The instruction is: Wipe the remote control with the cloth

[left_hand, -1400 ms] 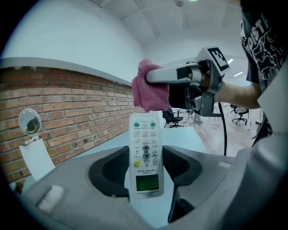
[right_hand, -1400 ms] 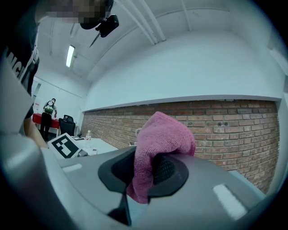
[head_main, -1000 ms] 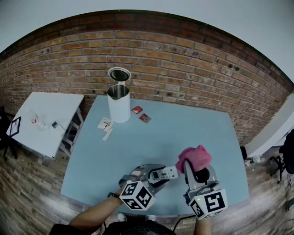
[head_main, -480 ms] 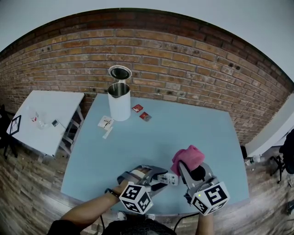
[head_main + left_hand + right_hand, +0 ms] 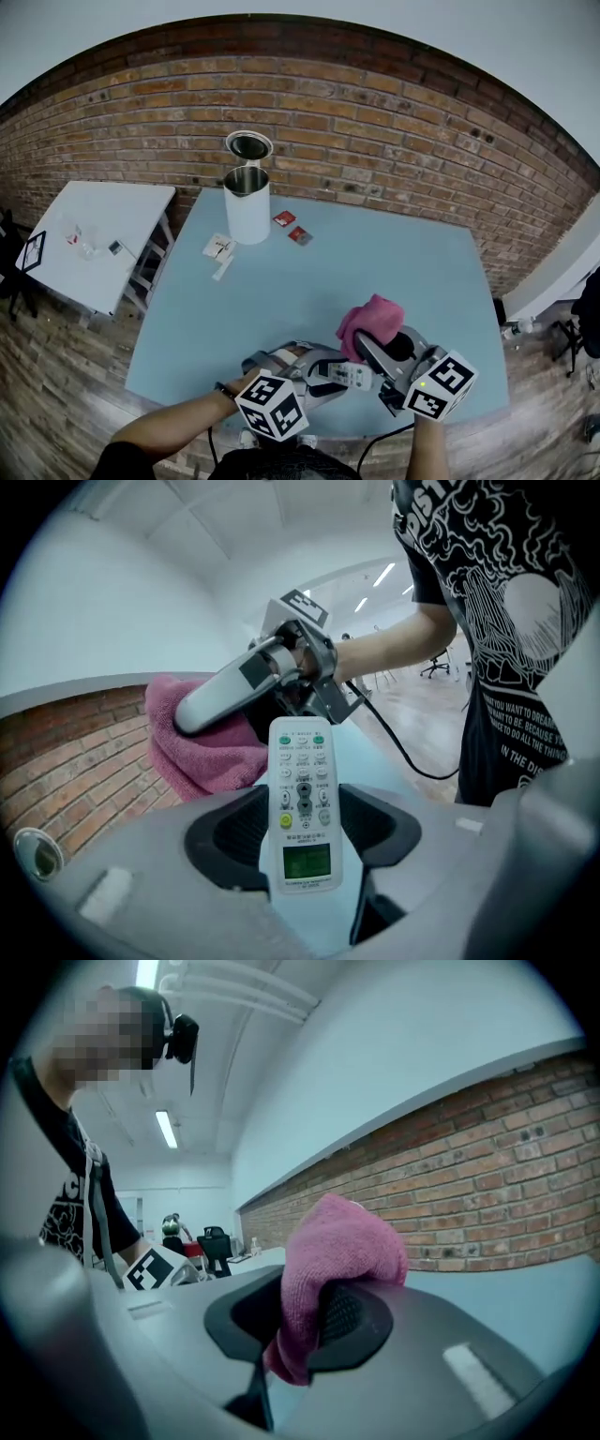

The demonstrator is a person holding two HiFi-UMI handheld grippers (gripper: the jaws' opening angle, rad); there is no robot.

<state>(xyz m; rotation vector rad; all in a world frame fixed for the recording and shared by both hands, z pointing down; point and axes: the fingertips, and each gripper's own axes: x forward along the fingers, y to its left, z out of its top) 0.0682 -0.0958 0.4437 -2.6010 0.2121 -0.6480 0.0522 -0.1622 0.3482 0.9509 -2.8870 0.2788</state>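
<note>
Two hand-held grippers, both loaded, above the near edge of the blue surface (image 5: 309,281). The left hand-held gripper (image 5: 326,371) pinches the remote control (image 5: 303,803) across its sides at the screen end, button face up. The right hand-held gripper (image 5: 373,345) is clamped on the pink cloth (image 5: 368,319), with a wad bulging past the jaws just beside the remote's free end; contact unclear.

Step in hand looks like the first pass. Best done by laying the wad flat on the buttons and stroking lengthwise toward the left jaws, lightly, so the remote does not pivot or slip.

The left gripper view alone shows the buttons and green screen. The right gripper view shows cloth between the pads but no remote. Only the head view shows both tools over the surface.
</note>
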